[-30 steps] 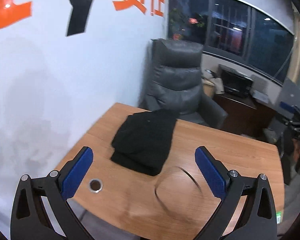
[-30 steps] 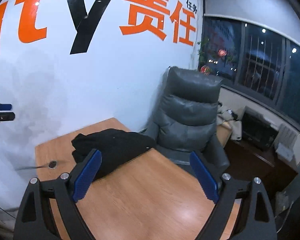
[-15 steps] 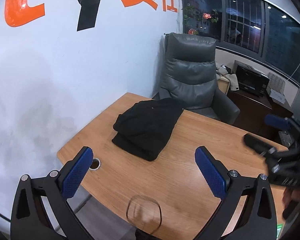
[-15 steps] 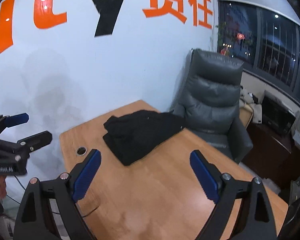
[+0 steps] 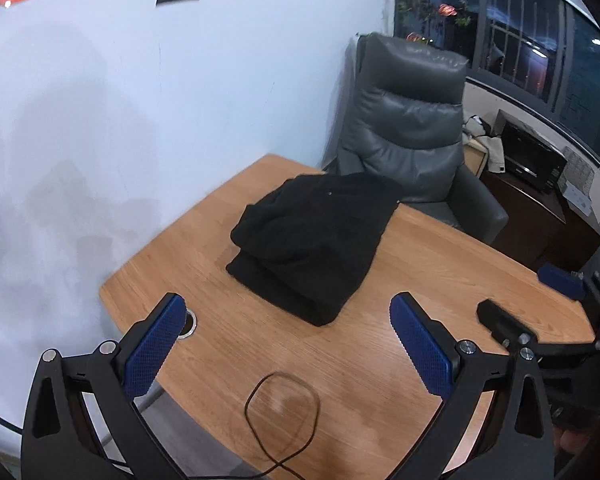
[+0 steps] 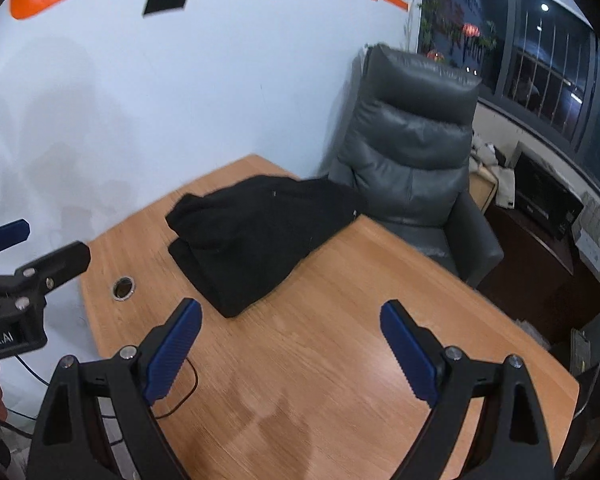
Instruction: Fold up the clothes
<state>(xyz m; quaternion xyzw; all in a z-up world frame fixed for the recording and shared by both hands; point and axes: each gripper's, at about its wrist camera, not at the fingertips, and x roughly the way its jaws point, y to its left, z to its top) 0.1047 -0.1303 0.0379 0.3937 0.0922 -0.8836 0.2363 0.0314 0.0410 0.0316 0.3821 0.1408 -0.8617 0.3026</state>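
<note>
A black garment lies folded in a thick stack on the far left part of the wooden table; it also shows in the right wrist view. My left gripper is open and empty, held above the table's near edge, well short of the garment. My right gripper is open and empty above the table's middle, to the right of the garment. Each gripper shows at the edge of the other's view.
A grey leather armchair stands behind the table's far side. A round cable hole is in the table's left corner. A thin black cable loop lies at the near edge. A white wall is to the left.
Both grippers have pulled back and risen from the table, so the garment looks farther off. The garment lies as before. Both grippers stay open.
</note>
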